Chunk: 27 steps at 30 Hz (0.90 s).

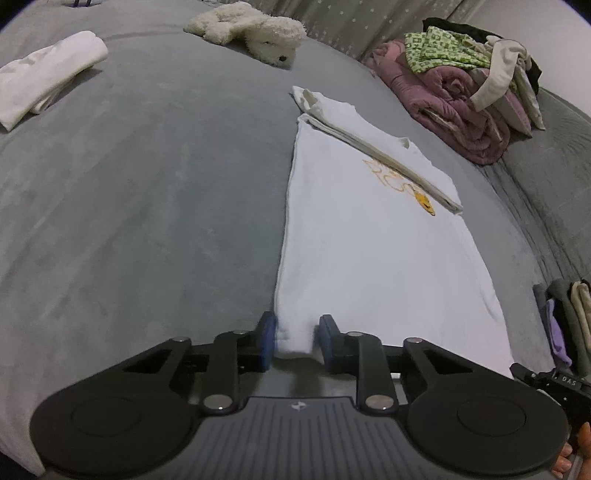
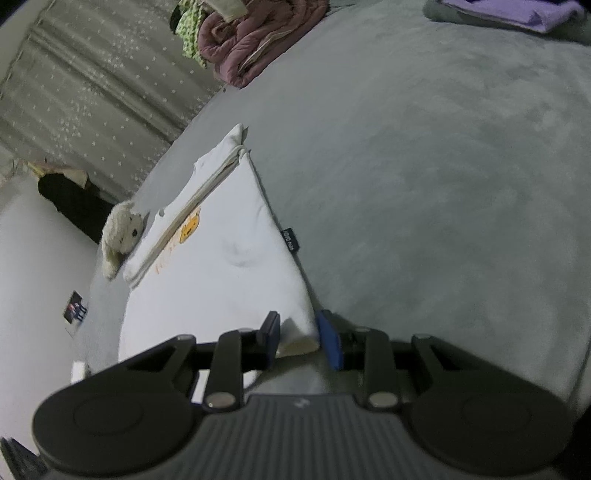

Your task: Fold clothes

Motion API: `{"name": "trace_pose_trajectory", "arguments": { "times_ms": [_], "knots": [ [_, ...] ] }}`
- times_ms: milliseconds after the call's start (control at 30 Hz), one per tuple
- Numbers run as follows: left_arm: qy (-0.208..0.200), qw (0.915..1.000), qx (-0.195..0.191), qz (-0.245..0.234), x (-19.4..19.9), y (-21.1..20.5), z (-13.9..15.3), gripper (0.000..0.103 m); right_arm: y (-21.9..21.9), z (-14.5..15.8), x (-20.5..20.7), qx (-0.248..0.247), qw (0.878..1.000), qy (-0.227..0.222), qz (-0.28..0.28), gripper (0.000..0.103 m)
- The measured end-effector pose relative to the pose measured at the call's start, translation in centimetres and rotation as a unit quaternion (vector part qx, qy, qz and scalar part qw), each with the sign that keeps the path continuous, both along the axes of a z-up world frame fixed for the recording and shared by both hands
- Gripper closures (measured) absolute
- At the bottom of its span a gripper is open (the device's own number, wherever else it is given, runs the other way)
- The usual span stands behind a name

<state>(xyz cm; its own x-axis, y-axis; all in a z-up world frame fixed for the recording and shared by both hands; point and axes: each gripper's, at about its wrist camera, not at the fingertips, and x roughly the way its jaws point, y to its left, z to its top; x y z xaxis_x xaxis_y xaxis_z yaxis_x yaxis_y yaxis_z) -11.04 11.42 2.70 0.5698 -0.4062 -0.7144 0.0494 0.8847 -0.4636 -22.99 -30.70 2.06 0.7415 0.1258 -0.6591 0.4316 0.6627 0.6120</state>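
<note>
A white T-shirt (image 1: 369, 251) with an orange print lies lengthwise on the grey bed cover (image 1: 147, 203), its sides folded in and a sleeve strip laid across the chest. In the left wrist view, my left gripper (image 1: 295, 343) is shut on the shirt's near left hem corner, and the cloth fills the gap between the blue pads. In the right wrist view, the same T-shirt (image 2: 221, 266) stretches away, and my right gripper (image 2: 297, 341) is shut on its near right hem corner. The right gripper's body shows at the left view's lower right edge.
A folded white garment (image 1: 48, 81) lies far left and a cream plush toy (image 1: 251, 33) at the back. A heap of unfolded clothes on a pink quilt (image 1: 461, 85) sits back right. Folded clothes (image 1: 565, 321) are stacked at the right. The grey cover (image 2: 443, 184) spreads beside the shirt.
</note>
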Motion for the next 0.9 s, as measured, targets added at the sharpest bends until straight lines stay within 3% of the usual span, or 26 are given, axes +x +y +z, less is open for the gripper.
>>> {"name": "trace_pose_trajectory", "arguments": {
  "times_ms": [133, 233, 267, 400, 667, 800, 900],
  "knots": [
    [-0.005, 0.9999, 0.009, -0.013, -0.1, -0.1, 0.1, 0.092, -0.1, 0.1, 0.0, -0.010, 1.000, 0.001, 0.006, 0.078],
    [-0.011, 0.9997, 0.014, -0.016, -0.3, -0.4, 0.4, 0.095, 0.2, 0.2, 0.2, -0.036, 0.999, 0.005, 0.017, 0.093],
    [-0.013, 0.9997, 0.016, -0.015, -0.4, -0.4, 0.5, 0.096, 0.4, 0.3, 0.1, -0.045, 0.999, 0.004, 0.020, 0.094],
    [-0.012, 0.9999, -0.005, 0.001, -0.9, 0.2, 1.1, 0.097, 0.3, 1.3, -0.6, -0.062, 0.998, -0.017, 0.018, 0.094],
    [-0.067, 0.9976, -0.018, -0.006, -3.3, 0.8, 3.7, 0.098, 0.0, 4.3, -3.4, -0.078, 0.995, -0.062, 0.024, 0.095],
    [-0.068, 0.9971, -0.036, -0.001, -4.9, 1.8, 4.4, 0.098, -0.1, 5.7, -5.5, -0.088, 0.993, -0.078, 0.022, 0.095],
    [-0.072, 0.9972, -0.020, -0.005, -6.8, 1.6, 5.1, 0.098, -0.2, 6.4, -7.3, -0.091, 0.993, -0.076, 0.027, 0.095]
  ]
}}
